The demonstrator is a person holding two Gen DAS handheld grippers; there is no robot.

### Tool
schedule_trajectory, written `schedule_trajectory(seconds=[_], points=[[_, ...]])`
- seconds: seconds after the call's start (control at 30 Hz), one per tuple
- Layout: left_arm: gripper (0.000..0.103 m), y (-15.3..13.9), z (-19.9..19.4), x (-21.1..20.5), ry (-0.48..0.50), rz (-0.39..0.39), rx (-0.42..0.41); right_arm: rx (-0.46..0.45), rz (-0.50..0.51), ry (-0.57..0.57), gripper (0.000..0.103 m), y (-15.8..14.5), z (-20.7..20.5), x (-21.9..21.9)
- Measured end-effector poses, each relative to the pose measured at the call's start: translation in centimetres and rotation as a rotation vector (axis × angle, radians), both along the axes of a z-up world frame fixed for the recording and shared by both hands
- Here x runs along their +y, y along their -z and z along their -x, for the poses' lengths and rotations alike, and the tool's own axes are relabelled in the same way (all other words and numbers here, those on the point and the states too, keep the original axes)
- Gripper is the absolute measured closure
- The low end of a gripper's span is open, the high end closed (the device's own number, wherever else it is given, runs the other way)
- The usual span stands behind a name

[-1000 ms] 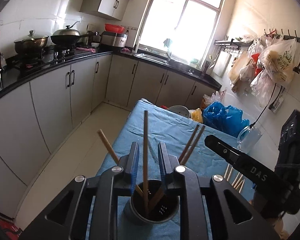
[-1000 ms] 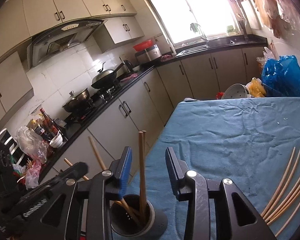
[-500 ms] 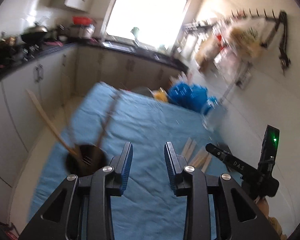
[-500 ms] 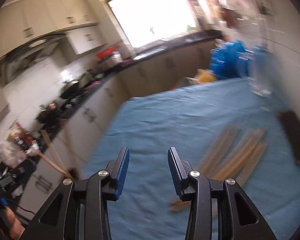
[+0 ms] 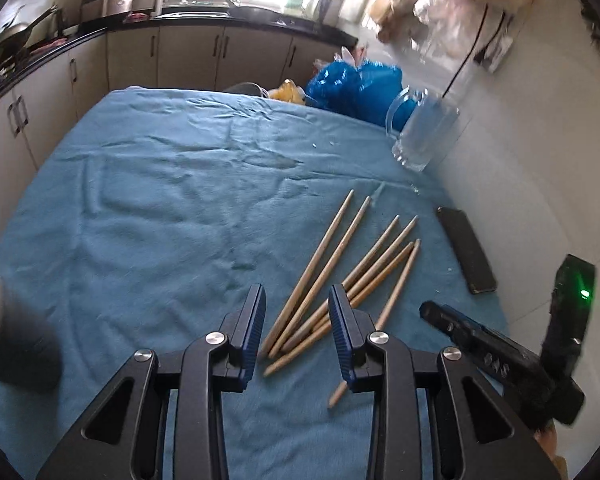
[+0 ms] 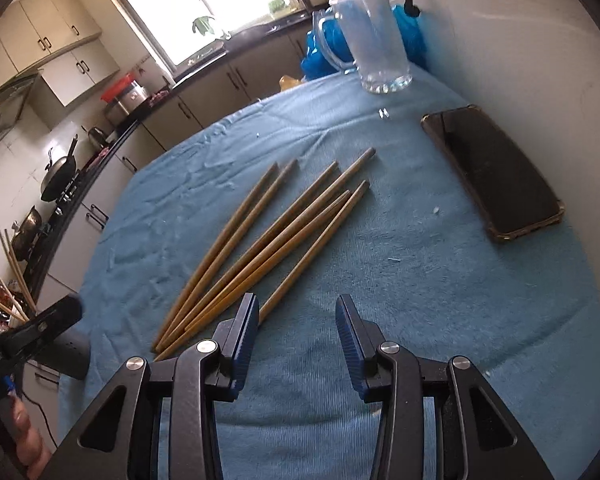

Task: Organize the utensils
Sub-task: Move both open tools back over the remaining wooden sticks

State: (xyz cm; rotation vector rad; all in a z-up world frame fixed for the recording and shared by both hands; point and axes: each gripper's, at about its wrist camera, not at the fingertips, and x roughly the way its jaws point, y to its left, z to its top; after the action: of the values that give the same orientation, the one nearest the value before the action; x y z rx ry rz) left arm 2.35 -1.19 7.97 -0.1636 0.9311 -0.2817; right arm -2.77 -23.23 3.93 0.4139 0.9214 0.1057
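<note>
Several wooden chopsticks (image 5: pixel 342 276) lie fanned out on the blue tablecloth (image 5: pixel 160 208); they also show in the right wrist view (image 6: pixel 268 240). My left gripper (image 5: pixel 296 320) is open and empty, just above their near ends. My right gripper (image 6: pixel 296 330) is open and empty, just right of the near ends. The dark utensil holder (image 6: pixel 66 354) with chopsticks in it stands at the table's left edge, partly hidden behind my left gripper's body. It is a dark blur at the left in the left wrist view (image 5: pixel 12 340).
A black phone (image 6: pixel 492 168) lies on the cloth at the right near the wall. A glass mug (image 6: pixel 372 44) stands at the far right corner, blue bags (image 5: pixel 352 88) behind it. Kitchen cabinets and a counter run along the left and far sides.
Both grippers have left the holder and swung right to the loose chopsticks. The left let go of the chopstick it held over the holder. Both are open and empty.
</note>
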Motion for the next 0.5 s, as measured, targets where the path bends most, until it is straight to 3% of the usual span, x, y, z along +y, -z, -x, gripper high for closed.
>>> schedule_trajectory(seconds=[0.37, 0.5], points=[[0.073, 4.0, -7.4, -4.7, 0.052, -0.069, 0.060, 0.032, 0.025, -0.033, 0.060, 2.1, -2.9, 1.0], [0.084, 5.6, -9.1, -5.6, 0.076, -0.120, 0.092, 0.026, 0.056, -0.040, 0.060, 2.1, -3.5, 1.4]])
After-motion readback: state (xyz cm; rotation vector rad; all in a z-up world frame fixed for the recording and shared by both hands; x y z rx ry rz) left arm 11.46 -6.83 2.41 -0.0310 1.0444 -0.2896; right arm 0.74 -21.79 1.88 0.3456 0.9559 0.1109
